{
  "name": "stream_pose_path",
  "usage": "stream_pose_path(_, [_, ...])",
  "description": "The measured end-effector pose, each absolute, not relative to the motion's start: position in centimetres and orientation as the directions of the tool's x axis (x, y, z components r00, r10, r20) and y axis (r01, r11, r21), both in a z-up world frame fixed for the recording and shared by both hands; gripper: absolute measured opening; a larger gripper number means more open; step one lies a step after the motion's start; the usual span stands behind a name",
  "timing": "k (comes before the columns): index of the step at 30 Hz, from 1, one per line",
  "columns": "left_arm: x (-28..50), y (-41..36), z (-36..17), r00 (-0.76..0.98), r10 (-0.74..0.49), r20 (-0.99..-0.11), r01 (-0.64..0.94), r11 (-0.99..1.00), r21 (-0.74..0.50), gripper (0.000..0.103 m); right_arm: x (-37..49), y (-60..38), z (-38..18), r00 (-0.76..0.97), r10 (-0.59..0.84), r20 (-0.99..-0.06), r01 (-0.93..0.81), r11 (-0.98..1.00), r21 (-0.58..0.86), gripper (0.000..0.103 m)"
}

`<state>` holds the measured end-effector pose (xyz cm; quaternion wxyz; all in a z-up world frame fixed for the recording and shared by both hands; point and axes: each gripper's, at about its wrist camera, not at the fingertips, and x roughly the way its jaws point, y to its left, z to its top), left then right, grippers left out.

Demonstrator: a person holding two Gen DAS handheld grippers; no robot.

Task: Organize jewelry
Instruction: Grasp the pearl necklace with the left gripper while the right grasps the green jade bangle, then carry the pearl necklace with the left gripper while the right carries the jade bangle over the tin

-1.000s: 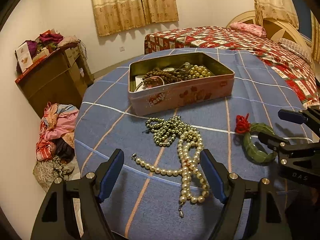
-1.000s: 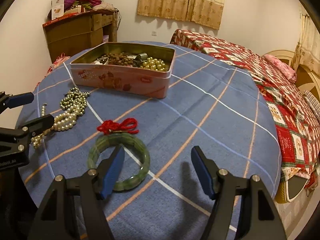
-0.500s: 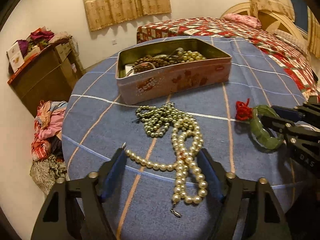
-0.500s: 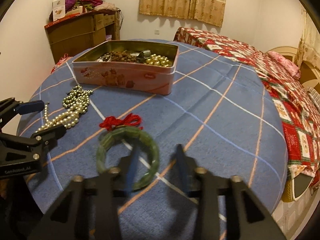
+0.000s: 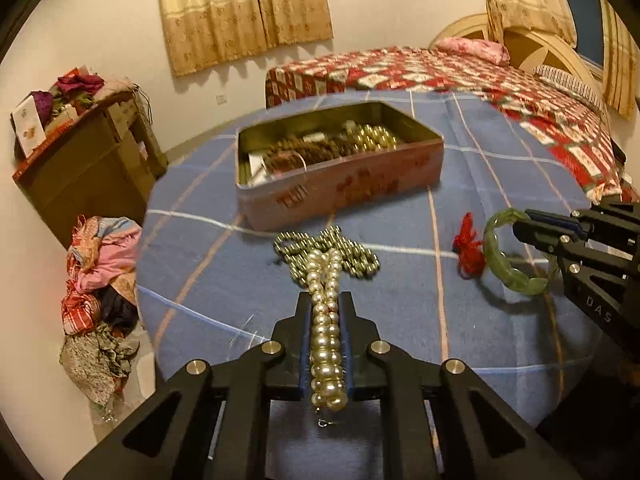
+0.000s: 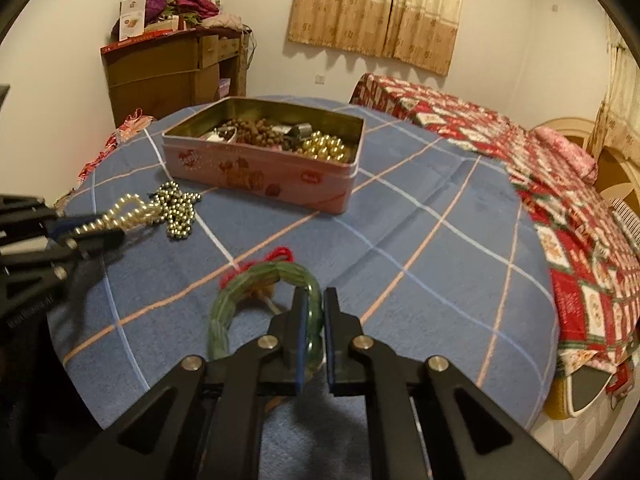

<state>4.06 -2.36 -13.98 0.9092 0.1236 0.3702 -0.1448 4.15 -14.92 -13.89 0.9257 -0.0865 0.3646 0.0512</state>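
My left gripper (image 5: 325,308) is shut on a cream pearl necklace (image 5: 326,340) bunched between its fingers; it also shows in the right wrist view (image 6: 116,212). A darker green-grey bead necklace (image 5: 352,256) lies tangled at its far end on the blue plaid cloth. My right gripper (image 6: 311,300) is shut on a green jade bangle (image 6: 240,292) with a red cord (image 6: 276,254), tilted up off the cloth; the bangle also shows in the left wrist view (image 5: 508,268). A pink open tin (image 6: 260,172) holds brown beads and gold pearls beyond both grippers.
The round table's blue plaid cloth (image 6: 440,240) drops off at the near and side edges. A bed with a red quilt (image 6: 560,184) lies to the right. A wooden cabinet (image 5: 80,160) and a pile of clothes (image 5: 100,280) stand on the left.
Both grippers have closed: the left on the pearl necklace, bunching its strands, the right on the jade bangle, which is now tilted up off the cloth.
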Motion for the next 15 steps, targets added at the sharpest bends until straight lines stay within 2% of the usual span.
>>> stream_pose_path(15, [3.8, -0.4, -10.7, 0.763, -0.153, -0.628, 0.278, 0.955, 0.105, 0.011, 4.0, -15.5, -11.5, 0.783, 0.029, -0.621, -0.131, 0.984, -0.119, 0.009])
